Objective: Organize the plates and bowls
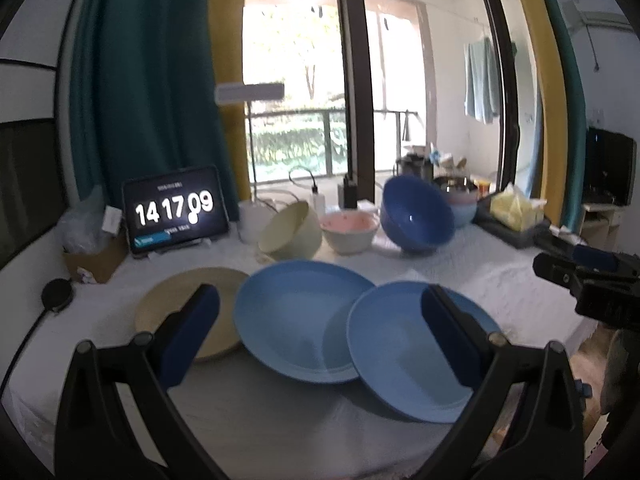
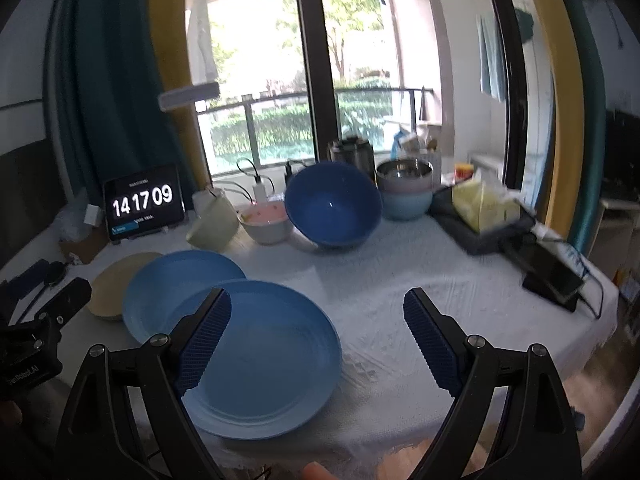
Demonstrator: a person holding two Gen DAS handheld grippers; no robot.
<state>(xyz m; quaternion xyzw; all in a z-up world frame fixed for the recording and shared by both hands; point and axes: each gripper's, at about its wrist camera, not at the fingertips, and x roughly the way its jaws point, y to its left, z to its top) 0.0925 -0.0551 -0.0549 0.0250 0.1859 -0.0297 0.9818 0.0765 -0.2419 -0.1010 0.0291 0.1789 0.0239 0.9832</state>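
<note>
Your open stretch is the bare white tablecloth right of the near blue plate, clear up to the black device at the right edge. Left side is blocked: overlapping second blue plate and beige plate. Tipped dark blue bowl, pink bowl and beige bowl wall the back.
</note>
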